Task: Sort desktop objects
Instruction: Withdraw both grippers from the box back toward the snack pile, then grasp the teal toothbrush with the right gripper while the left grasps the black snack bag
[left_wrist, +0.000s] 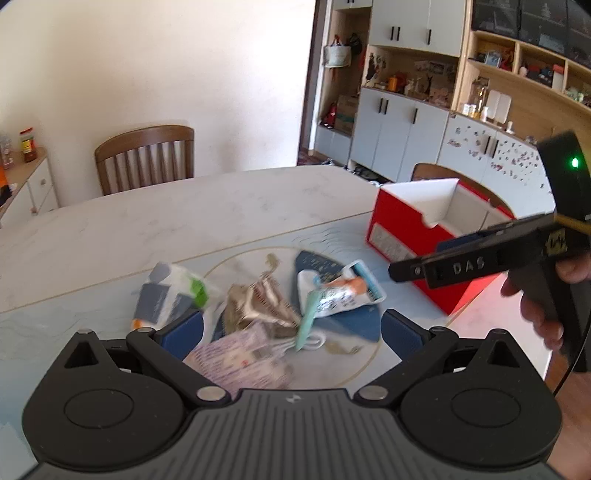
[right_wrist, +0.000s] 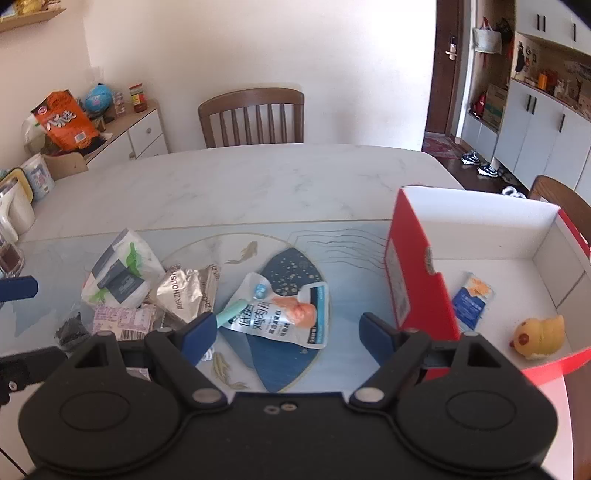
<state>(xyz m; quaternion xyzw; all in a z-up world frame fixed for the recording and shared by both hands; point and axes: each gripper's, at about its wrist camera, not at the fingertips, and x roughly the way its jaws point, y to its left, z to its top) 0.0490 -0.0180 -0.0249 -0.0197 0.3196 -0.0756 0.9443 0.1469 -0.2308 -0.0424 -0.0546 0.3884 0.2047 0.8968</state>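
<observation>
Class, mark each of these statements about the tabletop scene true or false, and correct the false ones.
1. The red box already holds a yellow toy and a small blue packet. True.
2. The right tool grips the chicken snack pouch. False: it is open and holds nothing.
3. A mint-green item lies against the pouch's left edge. True.
4. The left tool is shut on the silver foil bag. False: it is open above the pile.

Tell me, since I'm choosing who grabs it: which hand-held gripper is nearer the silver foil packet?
Left, probably. The left hand-held gripper hovers open right over the silver foil packet. The right hand-held gripper, also open, sits further right, above the chicken snack pouch.
</observation>
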